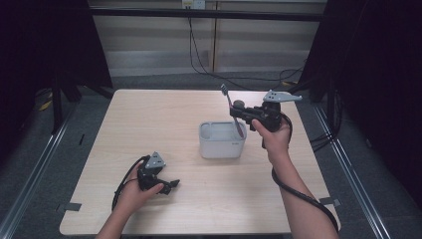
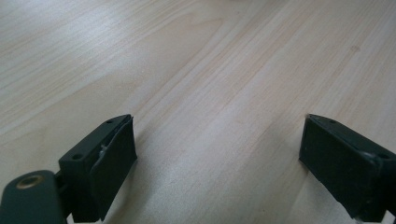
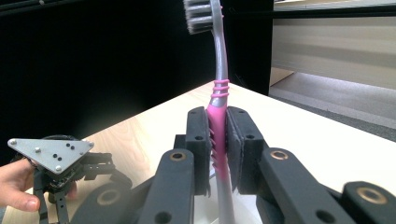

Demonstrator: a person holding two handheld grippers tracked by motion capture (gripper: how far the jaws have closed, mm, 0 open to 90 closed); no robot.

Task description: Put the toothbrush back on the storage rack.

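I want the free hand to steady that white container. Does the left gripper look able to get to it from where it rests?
Probably yes. The left gripper rests on the table with jaws open and nothing between them, and bare tabletop lies between it and the white container. The toothbrush stands higher, in the right gripper.

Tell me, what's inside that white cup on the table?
The lower end of the toothbrush dips into the cup, while the right gripper clamps its pink handle, bristles up. Otherwise the cup's pale inside looks empty, though its near wall hides the bottom.
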